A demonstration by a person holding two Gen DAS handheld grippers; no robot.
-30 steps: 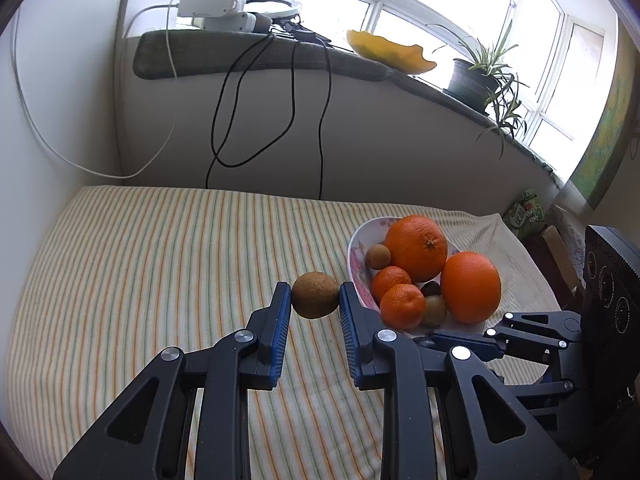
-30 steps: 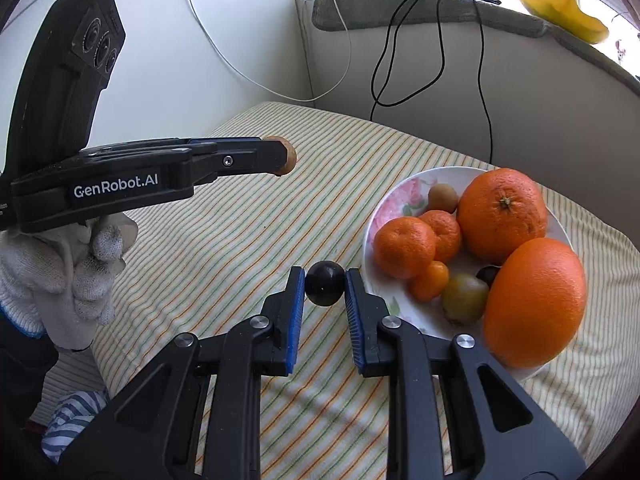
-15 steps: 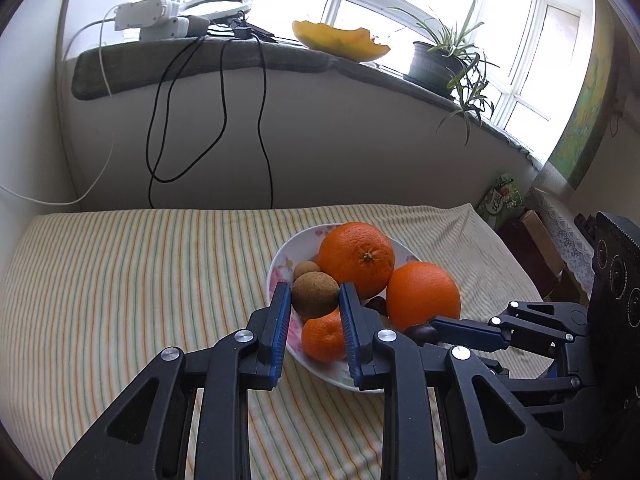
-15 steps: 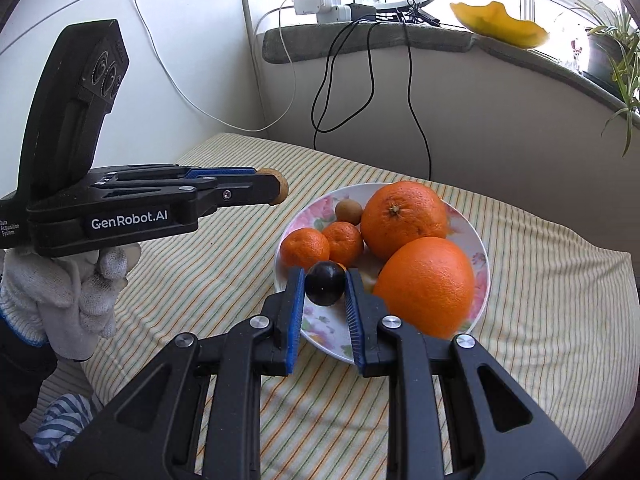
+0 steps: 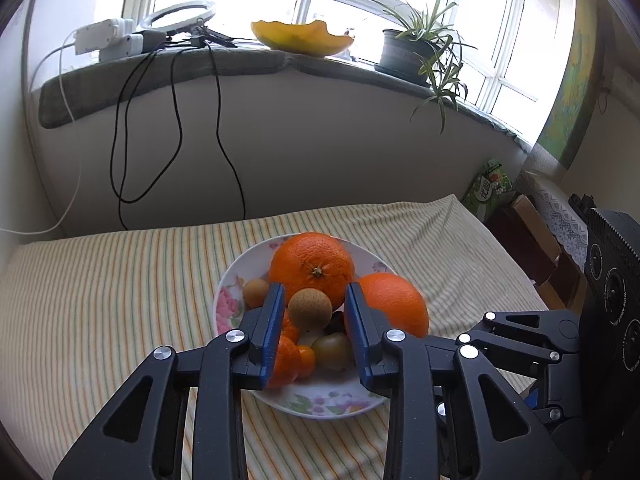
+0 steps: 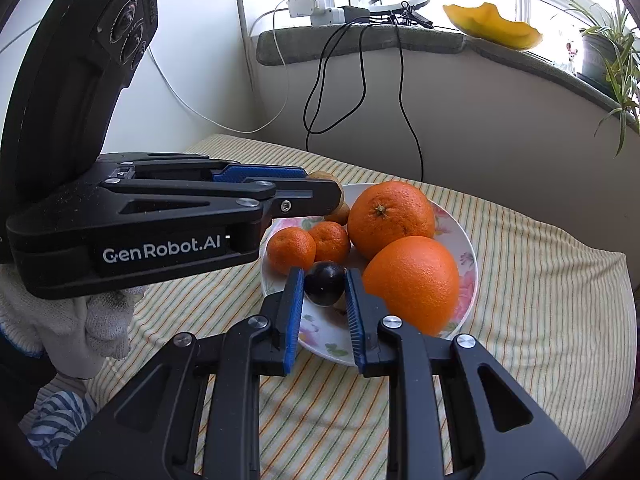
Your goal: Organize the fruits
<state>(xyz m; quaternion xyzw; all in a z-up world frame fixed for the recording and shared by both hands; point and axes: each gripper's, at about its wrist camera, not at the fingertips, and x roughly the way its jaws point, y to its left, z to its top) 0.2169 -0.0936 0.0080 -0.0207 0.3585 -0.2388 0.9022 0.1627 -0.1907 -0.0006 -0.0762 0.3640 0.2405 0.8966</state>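
A flowered white plate (image 5: 320, 410) on the striped cloth holds two large oranges (image 5: 312, 268), mandarins (image 5: 286, 360) and smaller fruits. My left gripper (image 5: 315, 289) hovers over the plate and its jaws are opening. A round brown fruit (image 5: 310, 308) sits between the pads with a small gap on each side. In the right wrist view, my right gripper (image 6: 324, 276) is shut on a dark plum (image 6: 325, 283) just above the plate's (image 6: 468, 256) near side. The left gripper (image 6: 334, 196) reaches in from the left there, with the brown fruit (image 6: 326, 177) peeking at its tip.
The striped cloth (image 5: 100, 300) covers the whole surface. Black cables (image 5: 120, 140) hang from a padded windowsill with a power strip (image 5: 104, 38), a yellow rind (image 5: 300, 38) and a potted plant (image 5: 404, 54). A gloved hand (image 6: 80, 332) holds the left gripper. Boxes (image 5: 528, 236) stand at the right.
Both grippers moved from beside the plate to over it. The left jaws, earlier shut on the brown fruit, have parted from it. The right gripper still holds the plum.
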